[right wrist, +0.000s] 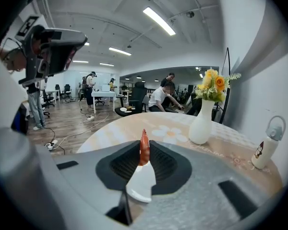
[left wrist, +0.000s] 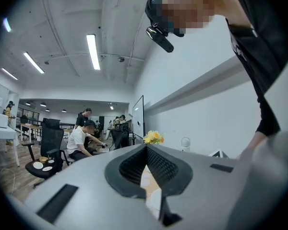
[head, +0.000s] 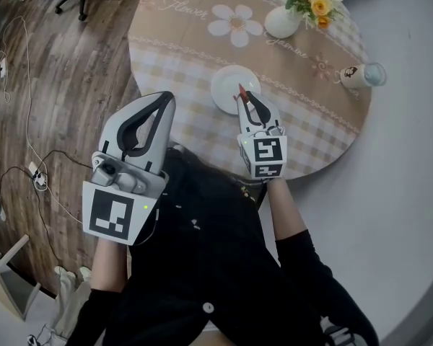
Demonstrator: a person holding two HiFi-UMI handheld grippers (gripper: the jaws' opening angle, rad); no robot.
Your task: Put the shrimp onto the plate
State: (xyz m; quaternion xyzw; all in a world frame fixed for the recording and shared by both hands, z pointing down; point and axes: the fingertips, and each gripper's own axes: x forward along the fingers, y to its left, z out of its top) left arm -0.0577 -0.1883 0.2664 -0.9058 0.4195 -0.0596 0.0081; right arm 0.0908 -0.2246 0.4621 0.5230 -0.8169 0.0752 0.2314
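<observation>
A small red-orange shrimp (head: 240, 91) sticks up from the tips of my right gripper (head: 245, 99), which is shut on it. That gripper hovers over the near edge of the white plate (head: 231, 86) on the round table. In the right gripper view the shrimp (right wrist: 144, 145) stands upright between the black pads, and the plate (right wrist: 142, 182) shows below through the gap. My left gripper (head: 164, 98) is held high at the table's near left edge, shut with nothing in it. In the left gripper view the left gripper (left wrist: 146, 150) shows its pads meeting at the tips.
The table (head: 180, 56) wears a beige checked cloth with a daisy print. A white vase of yellow flowers (head: 283, 21) stands at the back, a small bottle (head: 361, 75) at the right. Cables (head: 29, 150) trail on the wooden floor at left.
</observation>
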